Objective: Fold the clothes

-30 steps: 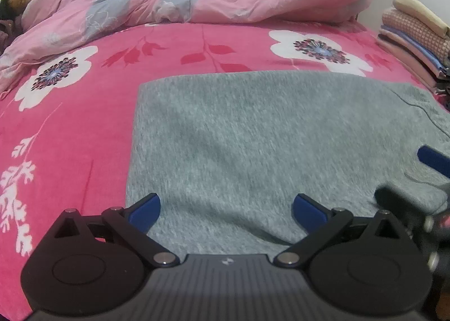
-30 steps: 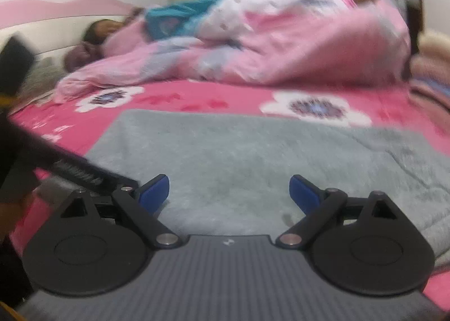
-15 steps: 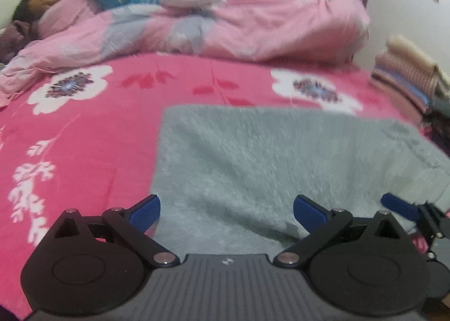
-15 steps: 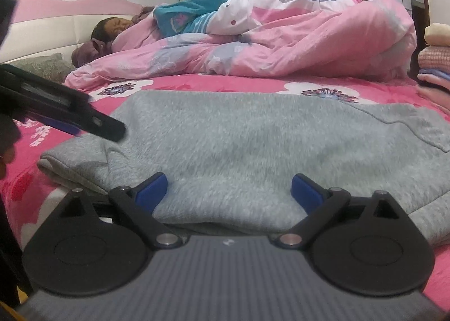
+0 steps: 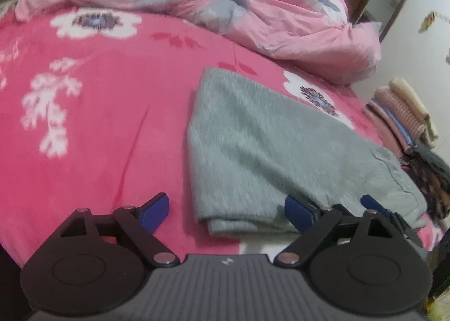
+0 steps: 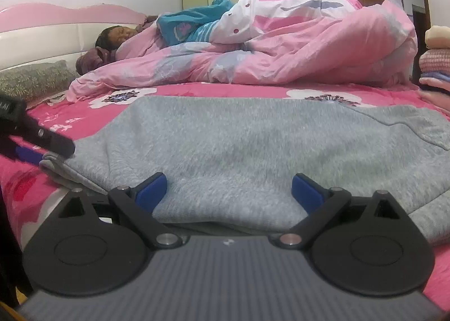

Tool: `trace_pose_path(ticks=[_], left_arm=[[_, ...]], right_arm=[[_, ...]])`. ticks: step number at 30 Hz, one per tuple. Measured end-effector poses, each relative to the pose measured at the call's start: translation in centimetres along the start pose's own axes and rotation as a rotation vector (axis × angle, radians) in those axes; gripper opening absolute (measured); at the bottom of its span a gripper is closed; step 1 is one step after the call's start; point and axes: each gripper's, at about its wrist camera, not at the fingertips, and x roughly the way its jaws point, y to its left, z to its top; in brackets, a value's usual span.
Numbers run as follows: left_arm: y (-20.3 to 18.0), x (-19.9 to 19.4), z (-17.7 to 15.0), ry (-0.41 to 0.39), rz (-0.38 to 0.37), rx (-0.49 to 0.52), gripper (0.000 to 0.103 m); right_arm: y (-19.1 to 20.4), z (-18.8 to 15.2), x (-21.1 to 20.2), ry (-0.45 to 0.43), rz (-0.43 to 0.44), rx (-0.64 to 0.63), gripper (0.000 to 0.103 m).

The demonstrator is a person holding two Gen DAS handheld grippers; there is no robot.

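Observation:
A grey fleecy garment (image 5: 253, 146) lies folded flat on the pink flowered bedspread (image 5: 98, 124), with its double-layered near left corner at the bed's edge. My left gripper (image 5: 227, 211) points down at that corner. Its jaws are closing and still wide, the corner lies between the blue pads (image 5: 156, 207), and neither pad presses on it. From the right wrist view the garment (image 6: 267, 146) fills the middle. My right gripper (image 6: 229, 190) stands open over its near hem. The left gripper (image 6: 42, 151) shows at the far left of that view, and one right fingertip (image 5: 372, 204) shows in the left wrist view.
A crumpled pink duvet (image 6: 295, 48) is heaped across the far half of the bed, with a person (image 6: 118, 37) lying under it by the headboard. A stack of folded clothes (image 5: 402, 115) stands to the right, beside the bed. A grey pillow (image 6: 31, 82) lies far left.
My left gripper has slid left along the garment's near edge to its left corner and rolled, its jaws narrowing a little. The right gripper has sunk slightly toward the near hem.

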Motion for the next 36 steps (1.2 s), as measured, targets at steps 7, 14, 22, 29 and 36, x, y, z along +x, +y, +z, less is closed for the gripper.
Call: trace_pose_path(ticks=[7,14,22,29,36], left_arm=[[1.1,1.6,1.0,-0.011,-0.029,-0.068,0.077],[0.2,4.9,3.0,-0.031,-0.051,-0.063,0.061],[-4.2,3.8,5.2,-0.088,0.039,0.027,0.012],[-14.9,1.6,8.3,-0.174,-0.033,0.229,0.011],[-26.8,5.7,8.5,-0.118,-0.171,0.434,0.011]], right_arm=[[-0.1,-0.2,0.0,-0.015,0.007,0.000,0.098],[0.0,-0.5,0.0,-0.028,0.005,-0.003,0.098],[0.1,-0.3,-0.2,-0.032,0.002,0.002,0.098],[-2.7,2.3,-3.4,-0.091,-0.013,0.114,0.099],[-12.3,3.7,-12.4,-0.274,-0.154,0.416,0.099]])
